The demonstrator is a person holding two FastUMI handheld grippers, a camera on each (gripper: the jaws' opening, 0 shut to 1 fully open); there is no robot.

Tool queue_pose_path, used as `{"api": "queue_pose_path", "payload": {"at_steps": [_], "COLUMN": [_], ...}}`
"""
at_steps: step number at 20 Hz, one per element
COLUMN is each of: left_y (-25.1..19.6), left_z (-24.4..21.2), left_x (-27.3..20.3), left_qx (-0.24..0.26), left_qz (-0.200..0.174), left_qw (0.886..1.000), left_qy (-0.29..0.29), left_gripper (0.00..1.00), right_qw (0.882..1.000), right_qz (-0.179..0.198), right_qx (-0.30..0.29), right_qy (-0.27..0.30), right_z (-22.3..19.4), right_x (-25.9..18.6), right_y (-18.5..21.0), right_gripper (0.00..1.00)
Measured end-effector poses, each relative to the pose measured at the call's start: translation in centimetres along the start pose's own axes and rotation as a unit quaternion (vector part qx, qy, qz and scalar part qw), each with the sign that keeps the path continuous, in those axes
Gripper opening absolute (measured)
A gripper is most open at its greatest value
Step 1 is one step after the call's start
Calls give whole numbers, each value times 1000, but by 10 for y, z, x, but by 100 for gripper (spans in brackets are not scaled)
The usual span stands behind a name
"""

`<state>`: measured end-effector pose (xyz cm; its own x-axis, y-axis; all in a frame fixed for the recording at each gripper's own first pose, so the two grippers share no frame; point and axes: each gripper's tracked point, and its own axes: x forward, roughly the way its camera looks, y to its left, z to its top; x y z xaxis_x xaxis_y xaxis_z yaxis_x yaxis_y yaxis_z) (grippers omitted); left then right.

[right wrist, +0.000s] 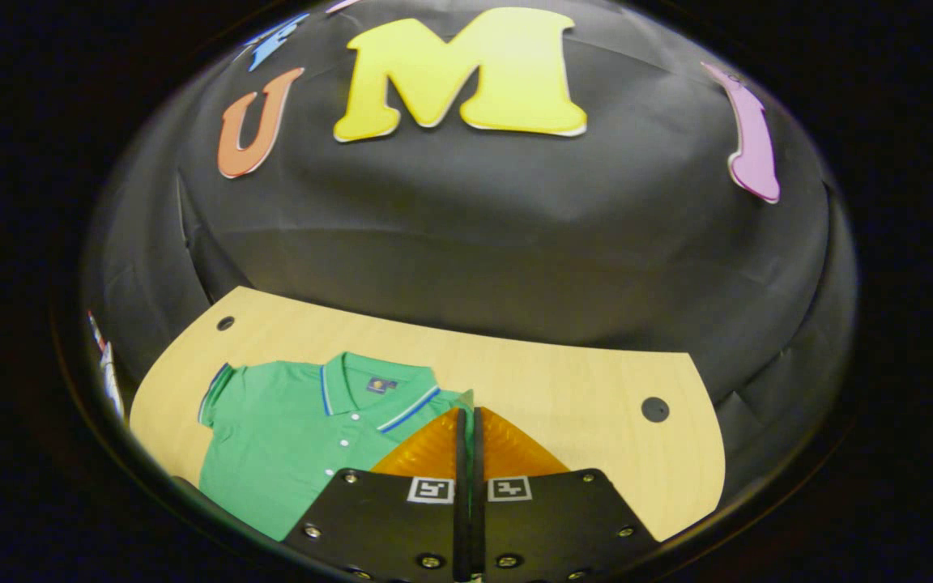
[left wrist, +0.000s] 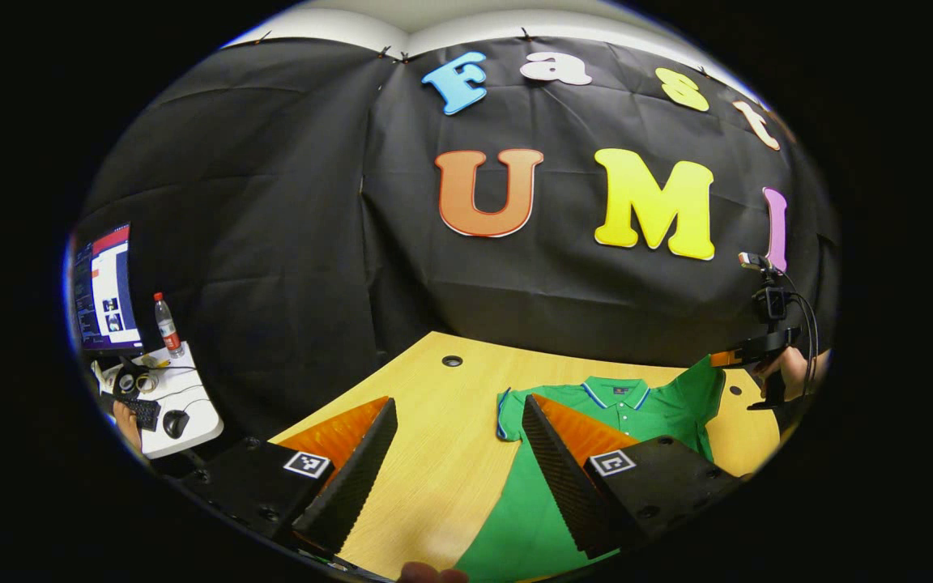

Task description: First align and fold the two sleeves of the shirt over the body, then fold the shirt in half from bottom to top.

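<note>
Green short-sleeved polo shirt (right wrist: 288,437) lies flat on the light wooden table (right wrist: 564,389). Right hand-held gripper (right wrist: 467,421) is clamped on the shirt's sleeve (left wrist: 697,387), lifted clear, likely to fold it over the body. Left hand-held gripper (left wrist: 458,429) hovers, fingers apart, above the other sleeve.
</note>
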<state>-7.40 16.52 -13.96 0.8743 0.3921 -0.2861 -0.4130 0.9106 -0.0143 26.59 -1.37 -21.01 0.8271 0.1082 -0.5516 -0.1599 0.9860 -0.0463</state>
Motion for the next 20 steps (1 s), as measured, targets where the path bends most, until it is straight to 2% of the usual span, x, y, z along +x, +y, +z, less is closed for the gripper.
{"api": "queue_pose_path", "payload": {"at_steps": [7, 8, 9, 14, 16, 17, 18, 19, 20], "left_y": [40, 43, 48, 57, 60, 61, 63, 62, 62], "left_z": [-7, -10, -11, -15, -16, -15, -15, -13, -13], "left_x": [-7, -9, -11, -17, -16, -15, -14, -14, -13], "left_qx": [-20, -22, -24, -27, -26, -25, -24, -23, -22], "left_qz": [24, 26, 28, 32, 32, 32, 31, 29, 27], "left_qw": [1000, 999, 999, 999, 999, 999, 999, 999, 999], "left_qy": [3, 6, 8, 15, 17, 16, 16, 15, 14], "left_gripper": [100, 100, 100, 100, 100, 100, 100, 100, 100], "right_qw": [999, 999, 999, 994, 993, 993, 993, 993, 994], "right_qz": [27, 31, 36, 82, 86, 87, 93, 93, 89], "right_qx": [-20, -19, -14, 29, 25, 22, 26, 24, 19], "right_qy": [25, 29, 35, 63, 72, 71, 67, 63, 60], "right_z": [-12, -14, -16, -27, -30, -29, -26, -25, -24], "right_x": [5, 7, 9, 10, 10, 9, 6, 5, 5], "right_y": [63, 71, 79, 123, 131, 133, 139, 140, 139], "right_gripper": [1, 4, 1, 1, 5, 10, 10, 22, 27]}}
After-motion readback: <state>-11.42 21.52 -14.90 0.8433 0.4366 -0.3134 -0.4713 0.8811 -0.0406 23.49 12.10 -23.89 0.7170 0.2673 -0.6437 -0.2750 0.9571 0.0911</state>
